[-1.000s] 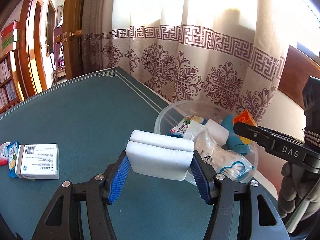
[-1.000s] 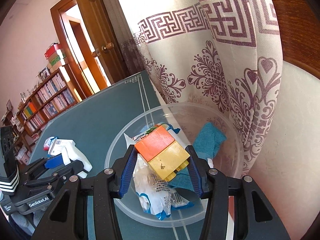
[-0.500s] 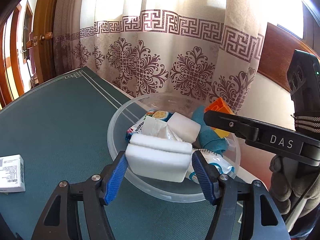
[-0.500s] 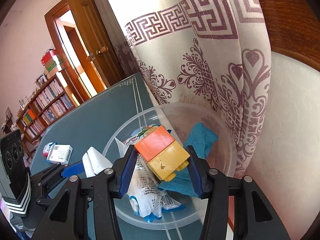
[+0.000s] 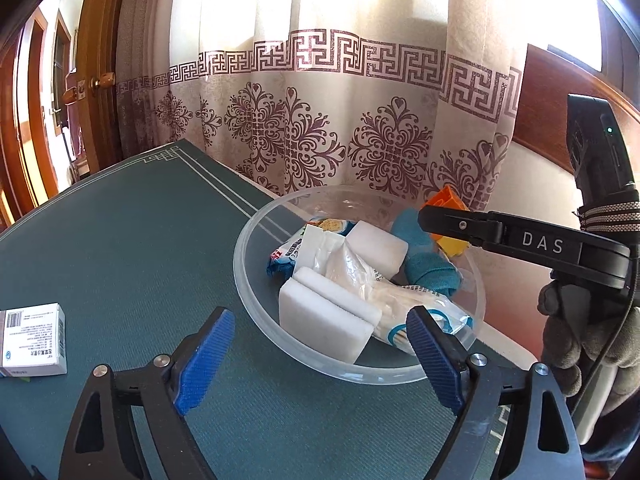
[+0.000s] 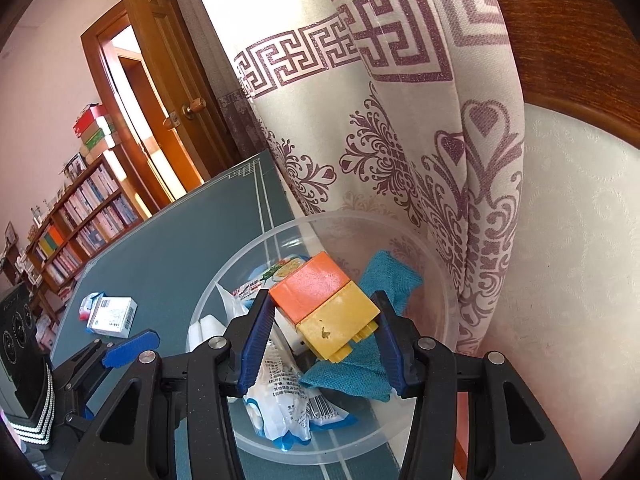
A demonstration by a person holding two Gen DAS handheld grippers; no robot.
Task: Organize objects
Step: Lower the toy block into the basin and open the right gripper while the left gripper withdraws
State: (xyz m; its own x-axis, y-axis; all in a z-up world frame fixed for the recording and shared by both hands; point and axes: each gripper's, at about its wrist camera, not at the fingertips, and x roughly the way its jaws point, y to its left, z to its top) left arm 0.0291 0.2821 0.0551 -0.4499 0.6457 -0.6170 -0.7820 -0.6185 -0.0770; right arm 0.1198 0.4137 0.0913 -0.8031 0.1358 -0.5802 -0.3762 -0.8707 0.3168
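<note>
Fingers of the left gripper (image 5: 316, 356) stand wide apart, having just been opening, and nothing is pressed between them now: the white sponge (image 5: 326, 318) lies free inside the clear bowl (image 5: 256, 320), leaning against its near wall just ahead of the blue pads. The right gripper (image 6: 326, 338) has its fingers clamped on the orange-and-yellow block (image 6: 326, 304), which hangs above the bowl's middle, over the teal cloth (image 6: 390, 280) and the plastic packets (image 6: 280, 392) (so a straight release should land it inside).

The block's long axis runs diagonally between the pads, orange end away from the camera and yellow end toward it, and the bowl lies directly below and ahead of the right fingers; I judge that the coming move is simply to let go there, perhaps after a small descent.

What remains outside the bowl is the white carton (image 5: 32, 340) on the green counter (image 5: 140, 240), well to the left of the left fingers, with a small coloured packet (image 6: 86, 308) touching it. The left hand is clearly the nearer one for that, and the carton's long axis lies roughly across the gripper's line.
</note>
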